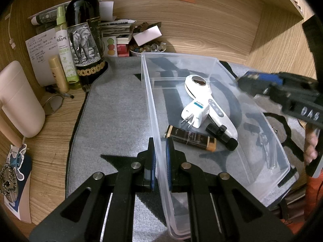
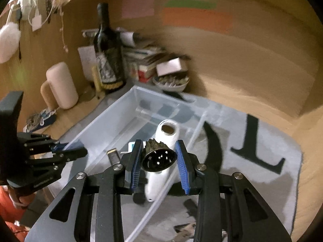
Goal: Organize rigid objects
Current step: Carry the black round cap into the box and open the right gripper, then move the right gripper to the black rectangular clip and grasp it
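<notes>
A clear plastic bin point(image 1: 201, 60) sits on a grey mat. My left gripper point(image 1: 160, 157) is shut on the bin's left wall. Inside lie a white handheld device point(image 1: 203, 92), a white plug adapter point(image 1: 194, 111), a brown and black tube point(image 1: 191, 139) and a small black cylinder point(image 1: 224, 137). My right gripper point(image 2: 159, 157) is shut on a dark metal cone-shaped piece with holes point(image 2: 158, 157), held above the bin point(image 2: 113, 111) over the white device point(image 2: 167, 133). The right gripper point(image 1: 242, 78) also shows blurred at the bin's right side in the left wrist view.
A wine bottle with an elephant label point(image 1: 83, 32), a spray bottle point(image 1: 64, 50), a gold tube point(image 1: 57, 74) and a pink container point(image 1: 18, 98) stand at the left. A bowl of beads point(image 1: 147, 48) and stacked papers sit behind the bin. Wooden walls enclose the desk.
</notes>
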Tool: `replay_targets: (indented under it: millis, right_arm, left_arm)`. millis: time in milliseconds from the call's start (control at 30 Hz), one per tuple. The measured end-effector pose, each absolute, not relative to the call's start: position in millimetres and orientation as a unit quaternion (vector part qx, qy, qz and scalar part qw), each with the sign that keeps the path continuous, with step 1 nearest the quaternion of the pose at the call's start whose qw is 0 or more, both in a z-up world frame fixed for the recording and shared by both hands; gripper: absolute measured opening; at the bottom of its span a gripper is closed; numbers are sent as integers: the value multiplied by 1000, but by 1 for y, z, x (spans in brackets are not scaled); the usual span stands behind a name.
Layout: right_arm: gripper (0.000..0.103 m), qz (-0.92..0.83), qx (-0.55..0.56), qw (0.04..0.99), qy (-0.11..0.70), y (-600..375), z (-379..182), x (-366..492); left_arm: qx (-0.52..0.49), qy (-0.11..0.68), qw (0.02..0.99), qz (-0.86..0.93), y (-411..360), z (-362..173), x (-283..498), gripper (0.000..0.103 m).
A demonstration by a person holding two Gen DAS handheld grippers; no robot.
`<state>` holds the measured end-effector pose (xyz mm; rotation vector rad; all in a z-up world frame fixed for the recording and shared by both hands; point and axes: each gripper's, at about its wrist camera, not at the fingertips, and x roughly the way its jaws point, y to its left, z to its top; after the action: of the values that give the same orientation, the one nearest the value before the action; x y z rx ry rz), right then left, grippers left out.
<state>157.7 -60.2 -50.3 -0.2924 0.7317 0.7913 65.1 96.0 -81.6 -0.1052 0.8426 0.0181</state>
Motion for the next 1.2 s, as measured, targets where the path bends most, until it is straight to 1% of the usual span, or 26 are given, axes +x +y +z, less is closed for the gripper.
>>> replay_targets:
  millis: [300,633,767,933,1033,1200]
  right_arm:
    - [30,399,-191,811,383,-32,-79,152]
    - [31,397,-211,803,392,-21,-81,152]
    - [44,391,-197,812,386,-26,-75,155]
    - [47,388,-182,822,376,-37,-62,157]
    - [56,383,-175,832,362,-44,-53,154]
    - [61,366,-167,849,342,-62,-39,151]
  left_arm:
    - [-51,409,911,9,96,-82,65,9]
    - [-51,409,911,9,96,-82,65,9]
    - [-51,409,911,9,96,-82,65,8]
    - [-51,409,911,9,96,-82,65,8]
    - [-52,409,911,9,97,-82,65,8]
    - [-51,409,911,9,96,-82,65,8]
